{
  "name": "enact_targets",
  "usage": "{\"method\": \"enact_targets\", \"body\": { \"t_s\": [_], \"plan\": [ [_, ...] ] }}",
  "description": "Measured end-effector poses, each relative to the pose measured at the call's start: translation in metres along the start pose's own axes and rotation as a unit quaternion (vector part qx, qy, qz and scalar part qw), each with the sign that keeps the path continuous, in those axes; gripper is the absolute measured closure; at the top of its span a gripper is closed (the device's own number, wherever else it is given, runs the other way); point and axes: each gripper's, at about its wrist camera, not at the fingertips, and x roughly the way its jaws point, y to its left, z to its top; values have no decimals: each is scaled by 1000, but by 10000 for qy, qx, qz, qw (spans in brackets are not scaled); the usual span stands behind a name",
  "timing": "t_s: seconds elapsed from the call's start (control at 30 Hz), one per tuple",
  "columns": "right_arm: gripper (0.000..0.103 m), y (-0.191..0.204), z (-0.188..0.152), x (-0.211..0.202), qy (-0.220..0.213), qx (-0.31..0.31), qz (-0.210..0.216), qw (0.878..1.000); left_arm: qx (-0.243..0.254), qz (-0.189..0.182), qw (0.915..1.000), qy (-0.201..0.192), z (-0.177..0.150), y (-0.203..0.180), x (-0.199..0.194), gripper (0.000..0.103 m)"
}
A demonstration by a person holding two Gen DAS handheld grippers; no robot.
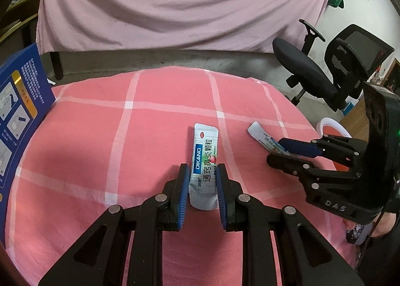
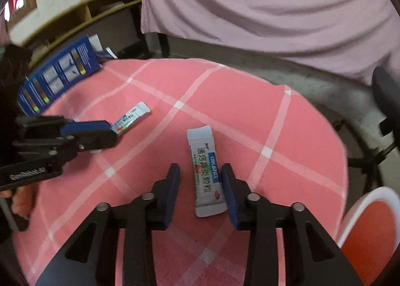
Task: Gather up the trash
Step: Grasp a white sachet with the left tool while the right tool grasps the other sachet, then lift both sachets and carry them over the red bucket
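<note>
Two white medicine sachets lie on a table under a pink checked cloth [image 1: 100,136]. My left gripper [image 1: 201,173] is shut on the near end of one sachet [image 1: 203,153], which bows between its blue pads. The right wrist view shows that gripper [image 2: 113,132] at the left with this sachet [image 2: 132,116] sticking out of it. The second sachet [image 2: 206,171] lies between the fingers of my right gripper [image 2: 200,181]; it touches the right pad, and a gap shows at the left pad. From the left wrist, the right gripper [image 1: 275,152] straddles that sachet [image 1: 261,136].
A blue printed box [image 1: 20,116] [image 2: 57,78] stands at the table's left edge. A red bin with a white rim [image 2: 370,231] [image 1: 332,126] sits low at the right. A black office chair [image 1: 325,73] and a pink draped sheet [image 1: 175,6] stand beyond the table.
</note>
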Motion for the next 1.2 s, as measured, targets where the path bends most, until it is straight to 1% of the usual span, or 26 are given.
{"method": "enact_targets", "body": {
  "t_s": [0.03, 0.13, 0.23, 0.27, 0.4, 0.43, 0.47, 0.53, 0.57, 0.63, 0.67, 0.7, 0.77, 0.8, 0.9, 0.93, 1.07, 1.2],
  "plan": [
    [85, 2, 0, 0, -10, -28, -45, 10000, 21, -7, 10000, -5, -1, 0, 0, 85],
    [85, 0, 0, -1, -62, -8, -122, 9999, 122, -11, 9999, -44, -1, -3, 0, 85],
    [85, -1, -2, -10, -286, 53, -197, 9994, 269, 78, 9994, -192, -4, -8, -6, 85],
    [85, -1, -2, -13, -357, 75, -204, 9991, 326, 123, 9989, -303, -6, -11, -10, 85],
    [85, 1, -11, -39, -985, 209, -321, 9944, 464, 186, 9947, -894, -15, -26, -27, 85],
    [85, 2, -13, -46, -1173, 255, -313, 9923, 470, 208, 9928, -1081, -18, -28, -32, 85],
    [85, 1, -17, -57, -1448, 315, -241, 9887, 486, 235, 9900, -1301, -21, -32, -38, 85],
    [85, 2, -21, -71, -1782, 412, -182, 9830, 520, 201, 9832, -1737, -27, -40, -49, 85],
    [85, 1, -26, -81, -2029, 459, -99, 9781, 518, 165, 9802, -1902, -30, -43, -54, 85],
    [85, 1, -31, -95, -2350, 491, -108, 9707, 520, 71, 9727, -2261, -37, -51, -65, 85],
    [85, -1, -37, -106, -2619, 502, -76, 9638, 543, 26, 9685, -2429, -41, -56, -71, 85],
    [85, 0, -39, -113, -2775, 508, -85, 9593, 579, -4, 9640, -2594, -44, -62, -76, 85],
    [85, -4, -47, -133, -3198, 525, -145, 9459, 698, -46, 9567, -2827, -48, -74, -83, 85],
    [85, -5, -51, -142, -3375, 533, -190, 9396, 797, -51, 9508, -2994, -52, -83, -89, 85],
    [85, -11, -62, -168, -3866, 578, -426, 9195, 949, -152, 9374, -3349, -57, -107, -100, 85],
    [85, -14, -66, -177, -4020, 602, -512, 9122, 980, -210, 9341, -3428, -58, -114, -102, 85],
    [85, -28, -84, -204, -4463, 759, -832, 8878, 1256, -394, 9203, -3685, -61, -145, -109, 85],
    [85, -46, -101, -222, -4685, 976, -1142, 8706, 1635, -540, 9062, -3861, -64, -182, -111, 85]
  ]
}}
